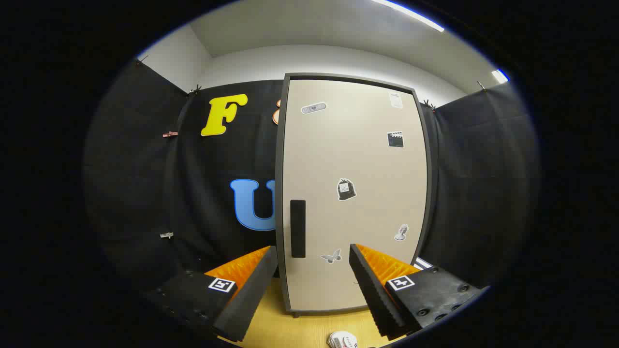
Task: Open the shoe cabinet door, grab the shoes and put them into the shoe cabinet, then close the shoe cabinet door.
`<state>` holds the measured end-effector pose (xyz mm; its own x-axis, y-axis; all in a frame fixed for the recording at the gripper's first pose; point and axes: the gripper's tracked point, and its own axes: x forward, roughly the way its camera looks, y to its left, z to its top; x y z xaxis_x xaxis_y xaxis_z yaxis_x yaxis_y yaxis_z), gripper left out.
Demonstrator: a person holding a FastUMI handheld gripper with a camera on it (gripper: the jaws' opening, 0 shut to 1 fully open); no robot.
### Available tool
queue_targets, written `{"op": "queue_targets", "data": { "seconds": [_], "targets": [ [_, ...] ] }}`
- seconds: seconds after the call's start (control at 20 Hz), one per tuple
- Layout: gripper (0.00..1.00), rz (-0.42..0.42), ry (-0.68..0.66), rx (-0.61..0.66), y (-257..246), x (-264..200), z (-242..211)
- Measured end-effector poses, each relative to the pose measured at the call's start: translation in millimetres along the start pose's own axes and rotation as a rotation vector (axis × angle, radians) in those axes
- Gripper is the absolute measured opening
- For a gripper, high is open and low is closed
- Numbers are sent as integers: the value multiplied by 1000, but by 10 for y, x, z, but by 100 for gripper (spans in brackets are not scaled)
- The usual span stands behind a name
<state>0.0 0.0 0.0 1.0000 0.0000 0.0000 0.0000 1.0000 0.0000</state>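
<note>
Tongs (313, 253) released, empty, facing closed cabinet door (355, 193). Hook the handle (298, 228) squarely; shoe (342, 340), likely, below.

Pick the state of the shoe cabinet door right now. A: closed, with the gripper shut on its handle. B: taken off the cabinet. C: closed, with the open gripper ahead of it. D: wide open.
C: the door sits flush in its frame, and the gripper is open short of the handle, touching nothing.

Cam rides on tool (313, 270), low near floor, facing closed cabinet door (355, 193) close ahead.
</note>
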Motion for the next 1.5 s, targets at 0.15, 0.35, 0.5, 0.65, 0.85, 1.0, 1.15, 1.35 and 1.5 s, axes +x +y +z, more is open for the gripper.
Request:
{"op": "queue_targets", "data": {
  "seconds": [0.15,0.35,0.5,0.65,0.85,1.0,1.15,1.35,1.5],
  "targets": [
    [98,-11,0,1,-12,-11,-4],
    [98,-7,5,-1,27,-5,-19],
    [98,-2,4,4,57,11,-27],
    [98,1,10,4,69,60,-57],
    [98,7,27,13,101,201,-121],
    [98,6,33,16,126,362,-153],
    [98,6,41,22,172,592,-205],
    [98,8,58,15,240,955,-309],
    [98,-4,54,16,235,1204,-356]
  ]
}}
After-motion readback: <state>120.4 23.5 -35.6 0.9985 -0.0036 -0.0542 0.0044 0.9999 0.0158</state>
